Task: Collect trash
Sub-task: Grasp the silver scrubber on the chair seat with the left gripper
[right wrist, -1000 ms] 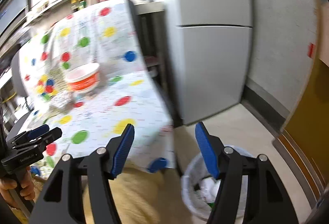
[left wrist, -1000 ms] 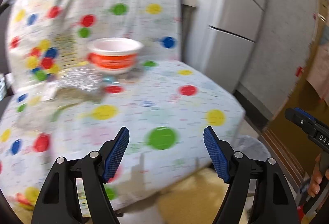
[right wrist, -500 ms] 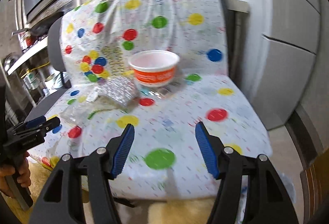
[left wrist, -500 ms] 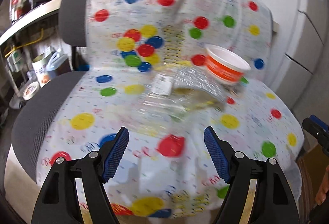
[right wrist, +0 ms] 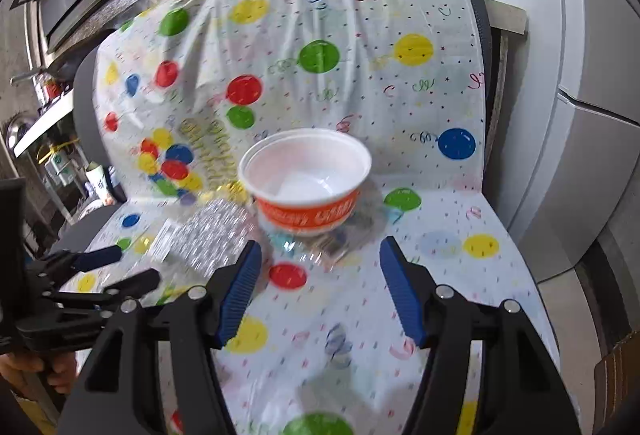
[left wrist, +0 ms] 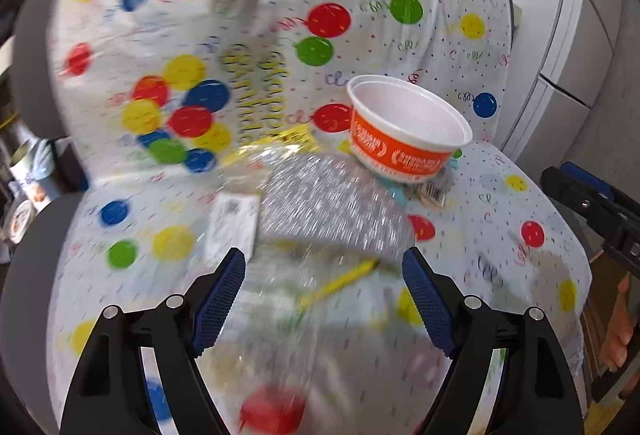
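An orange-and-white bowl (right wrist: 306,181) stands at the centre of the right wrist frame on the balloon-print cover (right wrist: 440,219) of a chair, with a crumpled clear plastic wrapper (left wrist: 332,203) just left of it. The left gripper (left wrist: 324,295) has just been opening its jaws, which frame the wrapper without touching it. The right gripper (right wrist: 320,287) hangs with jaws spread and empty below the bowl

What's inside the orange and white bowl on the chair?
The bowl looks empty: only its white inside and bare bottom show in the right wrist view. It rests on some flat wrappers, which it partly covers, so I cannot tell what they are.
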Demonstrator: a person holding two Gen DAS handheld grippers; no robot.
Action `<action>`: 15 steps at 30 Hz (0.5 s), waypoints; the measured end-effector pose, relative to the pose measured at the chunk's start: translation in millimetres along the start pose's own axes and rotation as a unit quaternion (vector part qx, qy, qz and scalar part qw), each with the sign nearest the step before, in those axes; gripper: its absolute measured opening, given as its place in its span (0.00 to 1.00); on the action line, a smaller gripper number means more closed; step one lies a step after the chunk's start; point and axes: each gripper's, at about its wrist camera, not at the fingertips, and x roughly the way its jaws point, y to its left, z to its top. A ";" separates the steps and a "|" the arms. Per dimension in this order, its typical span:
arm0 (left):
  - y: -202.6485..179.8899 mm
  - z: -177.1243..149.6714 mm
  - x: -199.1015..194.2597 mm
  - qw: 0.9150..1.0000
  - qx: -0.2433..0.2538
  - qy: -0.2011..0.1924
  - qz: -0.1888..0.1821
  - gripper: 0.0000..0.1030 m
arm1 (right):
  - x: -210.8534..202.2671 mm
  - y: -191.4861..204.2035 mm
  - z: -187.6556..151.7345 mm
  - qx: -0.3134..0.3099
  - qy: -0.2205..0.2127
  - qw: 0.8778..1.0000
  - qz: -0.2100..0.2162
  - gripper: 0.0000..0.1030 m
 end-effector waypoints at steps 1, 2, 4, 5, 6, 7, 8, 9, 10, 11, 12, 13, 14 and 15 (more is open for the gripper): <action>-0.1 6.2 6.9 1.000 0.000 0.003 -0.003 0.78 | 1.9 -2.7 2.0 0.002 -0.002 1.000 0.000 0.59; 0.2 11.5 13.4 1.000 -0.001 0.007 -0.004 0.78 | 3.7 -5.5 3.5 0.003 -0.004 1.000 -0.001 0.59; 2.0 20.0 29.1 1.000 -0.001 0.023 -0.003 0.78 | 7.2 -9.9 5.1 0.005 -0.006 1.000 -0.002 0.59; 2.2 23.1 36.9 1.000 0.000 0.031 -0.001 0.78 | 8.8 -11.4 5.5 0.005 -0.006 1.000 -0.002 0.59; 1.8 25.0 45.0 0.999 0.003 0.040 0.004 0.78 | 10.6 -13.3 5.5 0.005 -0.006 1.000 -0.002 0.59; 1.5 26.1 50.5 0.999 0.006 0.045 0.007 0.77 | 11.8 -14.0 5.5 0.005 -0.006 1.000 -0.003 0.59; 1.8 26.2 55.5 0.999 0.008 0.049 0.011 0.77 | 13.3 -15.3 5.0 0.005 -0.006 1.000 -0.003 0.59; 3.1 26.3 59.1 0.999 0.008 0.052 0.013 0.77 | 14.7 -16.3 4.6 0.006 -0.005 1.000 -0.002 0.59; 3.9 25.4 64.0 0.998 0.008 0.058 0.014 0.76 | 16.7 -17.3 3.7 0.007 -0.003 1.000 -0.001 0.59; 4.1 24.1 67.7 0.998 0.008 0.062 0.014 0.72 | 18.6 -18.1 2.8 0.009 0.000 1.000 0.000 0.59; 3.8 22.6 71.0 0.998 0.011 0.068 0.015 0.69 | 19.5 -18.4 1.8 0.010 0.001 1.000 0.001 0.59; 3.1 21.8 72.9 0.997 0.015 0.070 0.016 0.60 | 20.0 -18.4 1.2 0.010 0.003 1.000 0.001 0.59; 2.5 21.0 73.0 0.997 0.018 0.070 0.016 0.55 | 19.3 -17.9 0.5 0.010 0.003 1.000 0.002 0.59; 2.4 21.1 70.7 0.998 0.017 0.064 0.015 0.52 | 18.1 -17.4 0.4 0.009 0.002 1.000 0.001 0.59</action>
